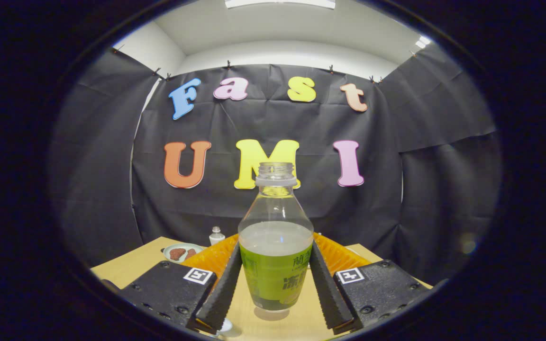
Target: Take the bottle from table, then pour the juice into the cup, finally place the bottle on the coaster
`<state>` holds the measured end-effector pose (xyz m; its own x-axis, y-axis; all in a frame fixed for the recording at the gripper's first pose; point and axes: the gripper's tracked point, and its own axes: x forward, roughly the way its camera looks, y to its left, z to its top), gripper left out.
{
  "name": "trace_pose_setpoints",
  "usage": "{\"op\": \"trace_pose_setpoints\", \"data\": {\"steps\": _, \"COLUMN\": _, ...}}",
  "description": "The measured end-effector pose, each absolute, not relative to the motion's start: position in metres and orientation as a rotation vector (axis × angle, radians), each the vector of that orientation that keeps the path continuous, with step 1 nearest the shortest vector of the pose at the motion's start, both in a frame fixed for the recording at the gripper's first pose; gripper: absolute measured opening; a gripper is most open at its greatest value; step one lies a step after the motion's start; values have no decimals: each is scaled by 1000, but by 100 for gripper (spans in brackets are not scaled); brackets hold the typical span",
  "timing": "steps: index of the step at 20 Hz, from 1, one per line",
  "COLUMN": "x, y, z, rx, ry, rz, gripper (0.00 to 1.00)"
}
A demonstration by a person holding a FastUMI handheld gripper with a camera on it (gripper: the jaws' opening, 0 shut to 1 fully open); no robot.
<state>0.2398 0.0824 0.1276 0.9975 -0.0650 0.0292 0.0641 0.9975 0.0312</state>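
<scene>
Clear plastic, uncapped at the neck, forms the bottle (275, 237), which is standing upright between the two fingers of the tool (275, 279) and rising well above them toward twelve o'clock. A green label is wrapping its lower body, and pale, cloudy juice is filling it to just above the label's top edge; the shoulder and neck are showing empty. Its base is appearing to hang slightly above the pale wooden bench (126, 267), with a soft shadow lying on the board directly beneath it.

Surroundings: at about ten o'clock from the bottle, beyond the left finger, a small light-coloured plate (182, 252) is sitting on the bench and carrying two reddish-brown pieces. Just to its right, at about eleven o'clock, a small clear bottle with a white cap (216, 235) is standing near the bench's far edge. Black cloth is hanging behind the bench as the booth wall. Nothing is standing in the open space directly beyond the bottle; the bottle itself is blocking the middle of the bench from sight.

Tool: the fingers are set narrowly apart, one pressing each flank of the bottle at the level of the label, at nine and three o'clock, so the tool is grasping the bottle. A square black-and-white marker (197, 275) is sitting on each finger block.
</scene>
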Motion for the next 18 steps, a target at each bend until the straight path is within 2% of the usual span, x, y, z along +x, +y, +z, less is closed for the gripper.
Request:
{"op": "trace_pose_setpoints", "data": {"steps": 11, "x": 322, "y": 73, "z": 8, "rx": 113, "ry": 73, "rz": -44, "gripper": 81}}
{"op": "trace_pose_setpoints", "data": {"steps": 18, "x": 348, "y": 68, "z": -46, "rx": 119, "ry": 133, "rz": -50, "gripper": 81}}
